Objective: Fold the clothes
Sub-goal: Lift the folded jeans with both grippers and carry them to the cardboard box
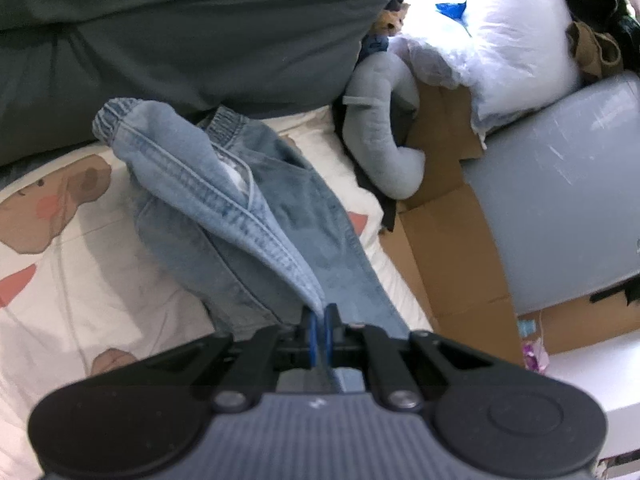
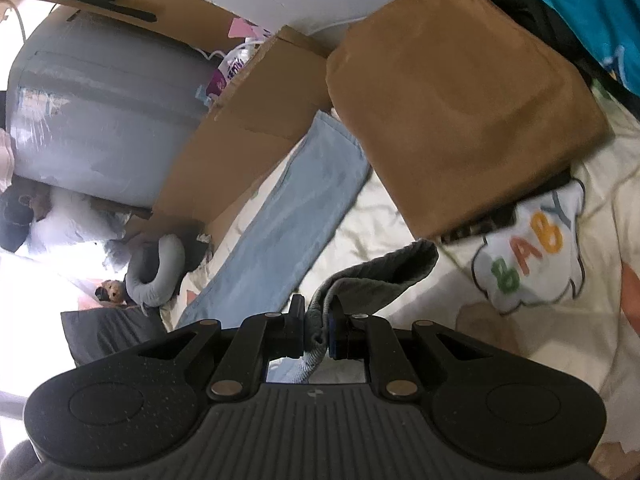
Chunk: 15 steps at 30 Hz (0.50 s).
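Note:
Light blue jeans (image 1: 240, 208) lie partly lifted over a cream cartoon-print bedsheet (image 1: 60, 280). My left gripper (image 1: 320, 312) is shut on a stitched seam edge of them, and the denim rises in a ridge toward the elastic waistband at the far end. In the right wrist view, one jeans leg (image 2: 288, 208) stretches flat across the bedsheet (image 2: 400, 216) toward a cardboard box. My right gripper (image 2: 316, 308) is shut on a greyish ribbed fold of fabric that seems to belong to the same jeans.
A cardboard box (image 1: 448, 240), a grey bin (image 1: 560, 200), a grey neck pillow (image 1: 384, 120) and a white bag (image 1: 500, 40) crowd the bedside. Dark grey fabric (image 1: 180, 32) fills the far side. A brown cushion (image 2: 460, 100) and a "BABY" cloth (image 2: 532, 248) lie on the bed.

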Available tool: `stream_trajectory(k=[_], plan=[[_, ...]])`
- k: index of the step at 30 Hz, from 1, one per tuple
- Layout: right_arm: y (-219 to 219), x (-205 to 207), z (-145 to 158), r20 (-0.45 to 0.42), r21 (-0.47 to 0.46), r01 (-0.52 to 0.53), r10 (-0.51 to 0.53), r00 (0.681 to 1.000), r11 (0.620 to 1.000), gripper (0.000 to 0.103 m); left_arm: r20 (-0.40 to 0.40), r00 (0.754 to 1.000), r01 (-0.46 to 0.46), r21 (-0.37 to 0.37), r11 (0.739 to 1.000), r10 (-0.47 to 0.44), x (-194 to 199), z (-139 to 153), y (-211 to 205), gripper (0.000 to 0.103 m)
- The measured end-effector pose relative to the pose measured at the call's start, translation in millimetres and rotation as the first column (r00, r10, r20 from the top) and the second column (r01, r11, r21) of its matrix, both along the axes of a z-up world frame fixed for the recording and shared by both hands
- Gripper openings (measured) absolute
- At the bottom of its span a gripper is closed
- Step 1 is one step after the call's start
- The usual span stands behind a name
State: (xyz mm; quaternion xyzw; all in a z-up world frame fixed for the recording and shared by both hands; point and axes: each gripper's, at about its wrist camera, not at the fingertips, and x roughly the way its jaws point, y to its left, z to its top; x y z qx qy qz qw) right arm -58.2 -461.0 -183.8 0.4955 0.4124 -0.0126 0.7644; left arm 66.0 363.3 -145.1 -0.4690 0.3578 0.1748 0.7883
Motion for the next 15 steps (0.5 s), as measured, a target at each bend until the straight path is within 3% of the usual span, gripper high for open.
stream_trajectory(k=[15], plan=[[-7.1, 66.7, -26.5, -0.015, 0.004, 0.026, -0.026, 1.000, 1.000, 0.009, -0.037, 0.999, 0.015, 0.010, 1.000, -0.014, 55.2, -13.6, 4.4, 0.004]])
